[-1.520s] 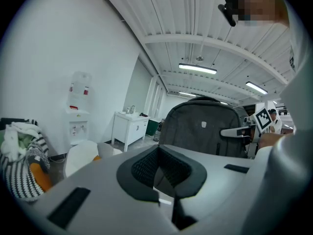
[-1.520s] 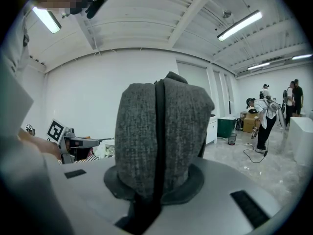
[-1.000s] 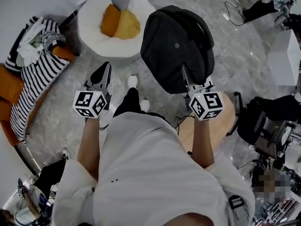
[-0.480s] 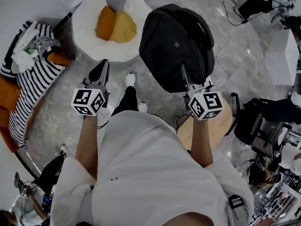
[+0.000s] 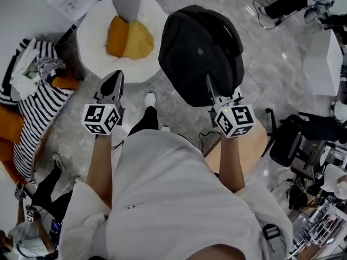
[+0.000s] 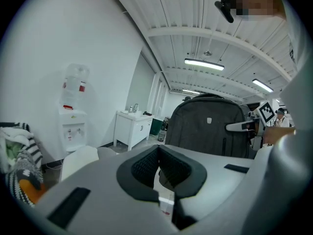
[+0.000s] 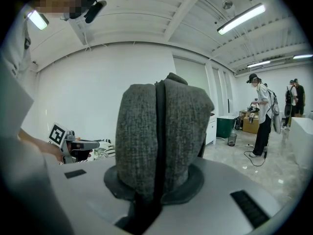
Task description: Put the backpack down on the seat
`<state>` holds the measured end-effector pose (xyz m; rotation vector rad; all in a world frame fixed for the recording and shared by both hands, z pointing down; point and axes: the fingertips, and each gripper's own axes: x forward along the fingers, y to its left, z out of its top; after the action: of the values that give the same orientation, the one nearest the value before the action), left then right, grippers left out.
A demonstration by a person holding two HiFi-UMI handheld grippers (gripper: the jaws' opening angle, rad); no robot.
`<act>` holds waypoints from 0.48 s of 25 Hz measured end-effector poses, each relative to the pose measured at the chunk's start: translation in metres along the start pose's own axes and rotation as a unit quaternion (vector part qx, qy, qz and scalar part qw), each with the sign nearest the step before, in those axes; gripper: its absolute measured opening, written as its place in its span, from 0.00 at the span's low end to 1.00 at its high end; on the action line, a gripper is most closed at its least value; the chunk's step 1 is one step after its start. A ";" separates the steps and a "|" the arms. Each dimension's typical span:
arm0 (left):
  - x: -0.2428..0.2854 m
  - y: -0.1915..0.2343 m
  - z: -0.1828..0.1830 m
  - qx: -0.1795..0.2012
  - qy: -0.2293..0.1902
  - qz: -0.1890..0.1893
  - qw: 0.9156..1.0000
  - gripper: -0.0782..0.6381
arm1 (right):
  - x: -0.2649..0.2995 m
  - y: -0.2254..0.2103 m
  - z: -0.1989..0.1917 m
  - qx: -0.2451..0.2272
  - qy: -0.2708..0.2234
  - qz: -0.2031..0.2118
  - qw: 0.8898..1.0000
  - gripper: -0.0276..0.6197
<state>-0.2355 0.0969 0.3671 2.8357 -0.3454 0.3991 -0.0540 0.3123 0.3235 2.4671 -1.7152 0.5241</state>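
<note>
The right tool is pinching a fold of grey woven fabric. In the right gripper view the cloth stands up between the pads and fills the middle of the picture, with a dark seam down its centre. It is most likely a strap or carry handle of the backpack, though it sits too close to the lens to say which. Gripping there lets the bag hang by its own weight, so one tool can carry the whole load.

The left tool has its jaws pressed together on nothing. It is held out level beside the right one and well apart from the bag, so it takes no weight. In its own view the backpack appears upright off to the right, with the other tool against its side.

Beyond the right tool's tips, the backpack bulks up and away from the person as a dark, rounded mass. It is raised over the grey floor and rests on nothing.

The white round seat, with orange cushions in its hollow, lies just to the bag's left in the head view. Their outlines nearly meet there. A wooden seat sits low under the right forearm, nearer the person than the bag.

The bag is on neither seat, so I judge the setting-down not yet done.
</note>
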 end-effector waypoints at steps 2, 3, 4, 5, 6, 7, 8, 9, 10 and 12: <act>0.011 0.006 0.007 0.000 0.001 -0.005 1.000 0.13 | 0.009 -0.004 0.004 0.002 0.003 -0.004 1.000 0.17; 0.017 0.008 0.010 0.000 0.003 -0.009 1.000 0.13 | 0.014 -0.006 0.007 0.003 0.004 -0.006 1.000 0.17; 0.024 0.010 0.014 0.000 0.005 -0.014 1.000 0.13 | 0.018 -0.008 0.011 0.003 0.006 -0.008 1.000 0.17; 0.031 0.013 0.019 0.001 0.006 -0.018 1.000 0.13 | 0.023 -0.011 0.015 0.004 0.006 -0.011 1.000 0.17; 0.039 0.015 0.024 0.001 0.005 -0.022 1.000 0.13 | 0.028 -0.015 0.020 0.004 0.005 -0.014 1.000 0.17; 0.047 0.018 0.030 0.002 0.004 -0.026 1.000 0.13 | 0.033 -0.019 0.026 0.005 0.003 -0.017 1.000 0.17; 0.054 0.022 0.034 0.003 0.003 -0.030 1.000 0.13 | 0.038 -0.023 0.030 0.006 0.001 -0.021 1.000 0.17; 0.062 0.026 0.038 0.003 0.001 -0.033 0.999 0.13 | 0.044 -0.026 0.033 0.007 0.000 -0.026 1.000 0.17; 0.069 0.032 0.041 0.002 0.000 -0.035 0.999 0.13 | 0.051 -0.030 0.036 0.008 -0.001 -0.030 1.000 0.17; 0.081 0.045 0.045 0.000 -0.001 -0.034 0.999 0.13 | 0.064 -0.038 0.040 0.010 -0.002 -0.039 0.999 0.17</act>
<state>-0.1611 0.0262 0.3587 2.8391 -0.2476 0.3820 0.0104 0.2581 0.3112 2.5378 -1.6162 0.5312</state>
